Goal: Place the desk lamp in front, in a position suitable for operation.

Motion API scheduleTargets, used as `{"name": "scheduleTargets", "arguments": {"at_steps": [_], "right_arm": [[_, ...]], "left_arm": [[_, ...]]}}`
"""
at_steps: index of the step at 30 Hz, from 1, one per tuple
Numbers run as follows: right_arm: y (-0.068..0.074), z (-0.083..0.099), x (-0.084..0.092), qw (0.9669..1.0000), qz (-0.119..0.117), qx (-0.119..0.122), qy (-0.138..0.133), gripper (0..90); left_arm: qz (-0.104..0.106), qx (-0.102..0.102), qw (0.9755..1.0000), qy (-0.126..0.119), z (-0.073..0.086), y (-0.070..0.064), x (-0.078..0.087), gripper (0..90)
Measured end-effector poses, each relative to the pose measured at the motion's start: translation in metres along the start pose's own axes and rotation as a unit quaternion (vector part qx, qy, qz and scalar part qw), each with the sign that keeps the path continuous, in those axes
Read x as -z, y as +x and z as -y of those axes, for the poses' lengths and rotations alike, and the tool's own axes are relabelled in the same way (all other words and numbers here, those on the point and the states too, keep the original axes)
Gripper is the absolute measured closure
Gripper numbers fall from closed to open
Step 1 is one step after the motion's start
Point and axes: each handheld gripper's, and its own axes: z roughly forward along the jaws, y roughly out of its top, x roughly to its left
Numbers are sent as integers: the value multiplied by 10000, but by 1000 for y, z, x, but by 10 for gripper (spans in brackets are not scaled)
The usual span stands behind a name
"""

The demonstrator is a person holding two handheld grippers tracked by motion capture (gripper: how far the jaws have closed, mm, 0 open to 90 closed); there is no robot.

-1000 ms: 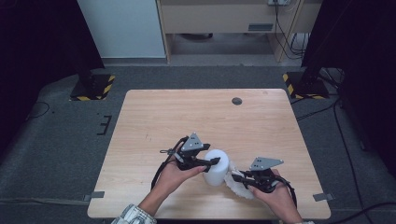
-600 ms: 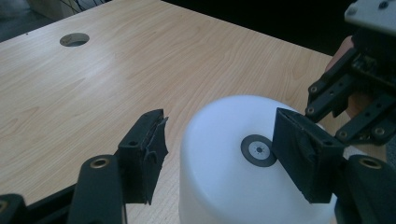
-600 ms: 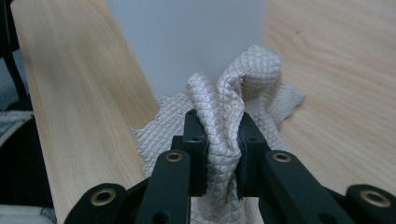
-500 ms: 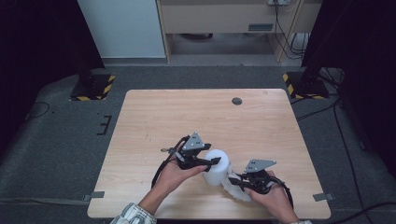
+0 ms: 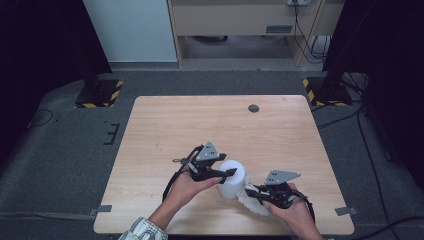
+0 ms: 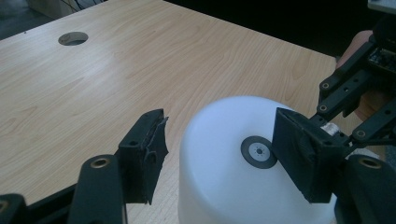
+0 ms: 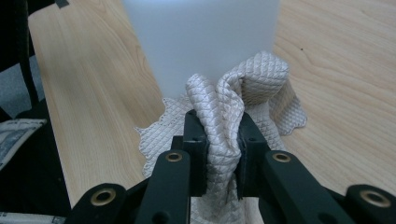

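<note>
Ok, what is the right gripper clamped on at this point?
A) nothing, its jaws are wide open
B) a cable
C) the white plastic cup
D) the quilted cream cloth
D: in the right gripper view the right gripper has its jaws pinched on a bunched fold of the quilted cream cloth, pressed against the upside-down white plastic cup.

cup [image 5: 232, 177] on table [image 5: 165, 125], cloth [image 5: 252, 200] touching its right
</note>
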Motion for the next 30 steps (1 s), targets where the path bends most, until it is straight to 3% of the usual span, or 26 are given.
{"name": "scheduleTargets", "arguments": {"at_steps": [5,12,30], "right_arm": [[-4,-4,2,9999,20,-92,-106,781],[-3,-1,2,9999,15,-99,-79,781],[-6,-2,4,9998,65,-130,-142,781]], "left_arm": [[56,-54,10000,37,-2,2,-1,344],[-25,-87,10000,28,-3,-1,-2,350],[87,-16,10000,-18,-5,0,-1,337]]}}
